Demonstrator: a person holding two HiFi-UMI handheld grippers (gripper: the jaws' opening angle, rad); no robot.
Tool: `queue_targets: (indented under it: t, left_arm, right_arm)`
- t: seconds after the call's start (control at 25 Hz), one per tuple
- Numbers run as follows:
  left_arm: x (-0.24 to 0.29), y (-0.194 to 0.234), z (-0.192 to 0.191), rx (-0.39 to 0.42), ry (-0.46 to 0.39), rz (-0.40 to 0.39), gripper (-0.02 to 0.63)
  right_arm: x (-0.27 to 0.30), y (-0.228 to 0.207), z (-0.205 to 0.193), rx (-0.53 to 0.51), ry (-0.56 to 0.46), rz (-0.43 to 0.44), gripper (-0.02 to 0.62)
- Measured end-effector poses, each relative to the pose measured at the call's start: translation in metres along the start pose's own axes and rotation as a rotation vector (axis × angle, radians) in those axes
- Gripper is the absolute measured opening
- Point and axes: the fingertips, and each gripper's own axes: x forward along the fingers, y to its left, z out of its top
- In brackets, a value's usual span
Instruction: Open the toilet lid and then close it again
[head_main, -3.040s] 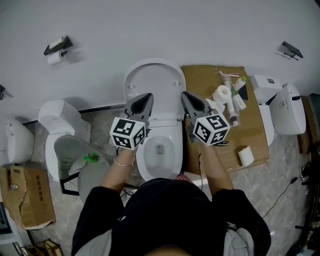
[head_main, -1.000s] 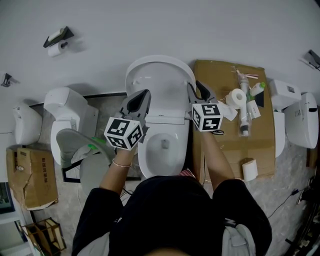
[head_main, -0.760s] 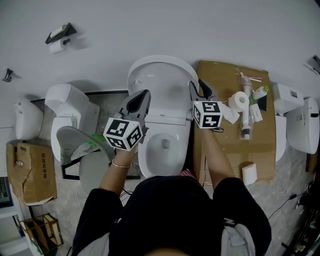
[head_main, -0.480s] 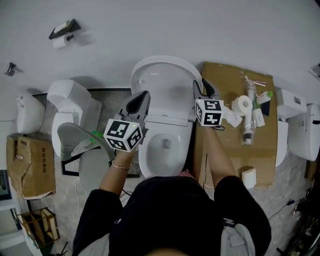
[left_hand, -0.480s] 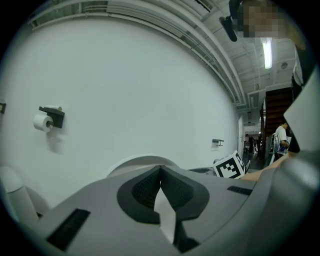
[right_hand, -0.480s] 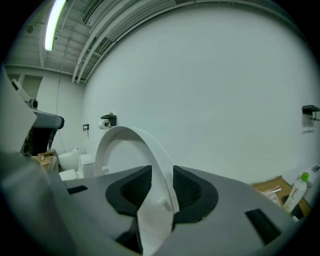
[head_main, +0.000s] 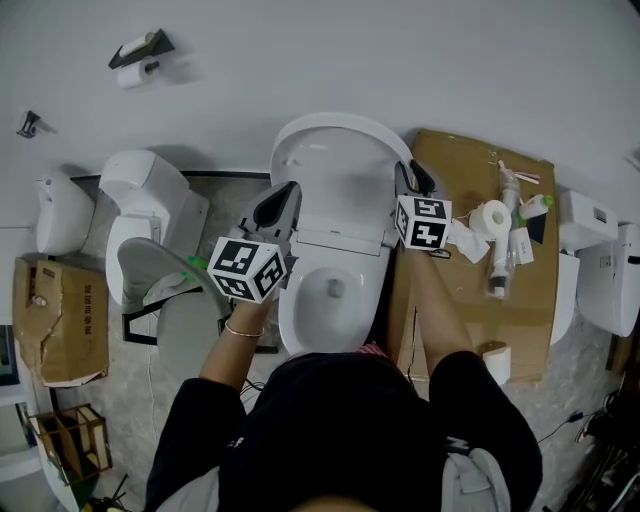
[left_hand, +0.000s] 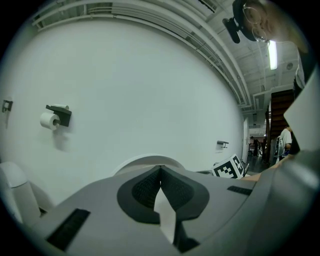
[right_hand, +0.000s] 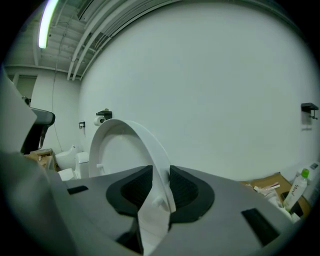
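The white toilet lid (head_main: 335, 165) stands raised against the wall, above the open bowl (head_main: 330, 290). My right gripper (head_main: 407, 182) is at the lid's right edge. In the right gripper view the lid's rim (right_hand: 120, 145) runs between the jaws of the right gripper (right_hand: 161, 182), which are shut on it. My left gripper (head_main: 288, 195) hangs beside the bowl's left side, apart from the lid. In the left gripper view the left gripper (left_hand: 160, 172) is shut with nothing in it, and the lid's top arc (left_hand: 145, 160) shows just beyond.
A cardboard box (head_main: 470, 290) right of the toilet carries a paper roll (head_main: 493, 216) and bottles. Other white toilets (head_main: 140, 200) stand at the left, another (head_main: 605, 270) at the right. A paper holder (head_main: 140, 55) hangs on the wall. A torn carton (head_main: 45, 320) lies at far left.
My right gripper has moved forward from beside the seat to the lid's right edge and sits on its rim. The left gripper has stayed put.
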Motion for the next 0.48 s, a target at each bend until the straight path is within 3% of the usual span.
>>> queue_targets:
  t: [0.48]
  left_arm:
    - [-0.0063,0.0021,-0.0019,-0.013,0.002,-0.005,0.005]
  right_arm:
    - [-0.0049,-0.0007,-0.0006,0.01,-0.01,-0.019,0.077]
